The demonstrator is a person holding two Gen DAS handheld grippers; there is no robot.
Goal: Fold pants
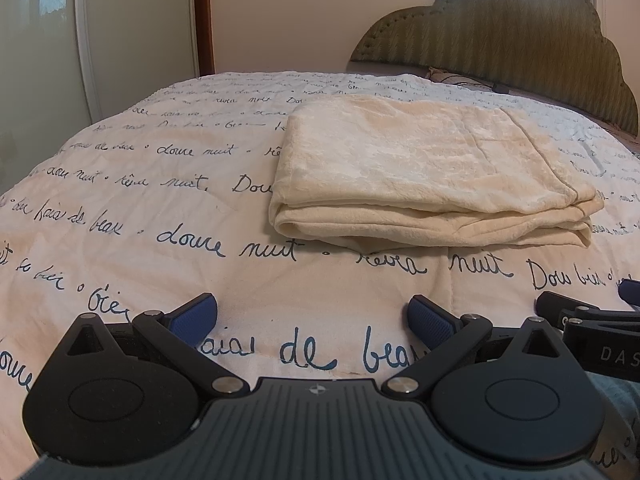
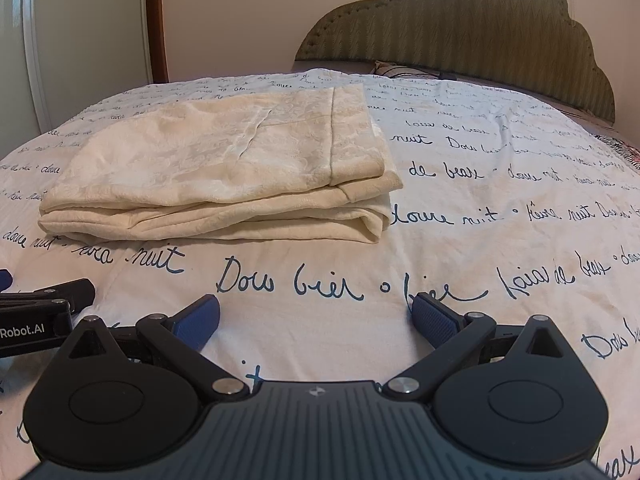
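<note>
Cream fleece pants (image 1: pixel 428 172) lie folded into a flat stack of layers on the bed; the right wrist view shows the same pants (image 2: pixel 224 168) to the left of centre. My left gripper (image 1: pixel 313 314) is open, low over the quilt, well short of the stack's near edge, nothing between its blue pads. My right gripper (image 2: pixel 316 314) is open too, empty, to the right of the stack and short of it. Each gripper shows at the edge of the other's view: the right gripper (image 1: pixel 592 316) and the left gripper (image 2: pixel 44 304).
The bed wears a white quilt (image 1: pixel 160 200) printed with dark script. A padded green headboard (image 1: pixel 520 36) rises at the far right. A wardrobe door (image 1: pixel 44 40) and a wooden door frame (image 1: pixel 202 16) stand on the left beyond the bed's edge.
</note>
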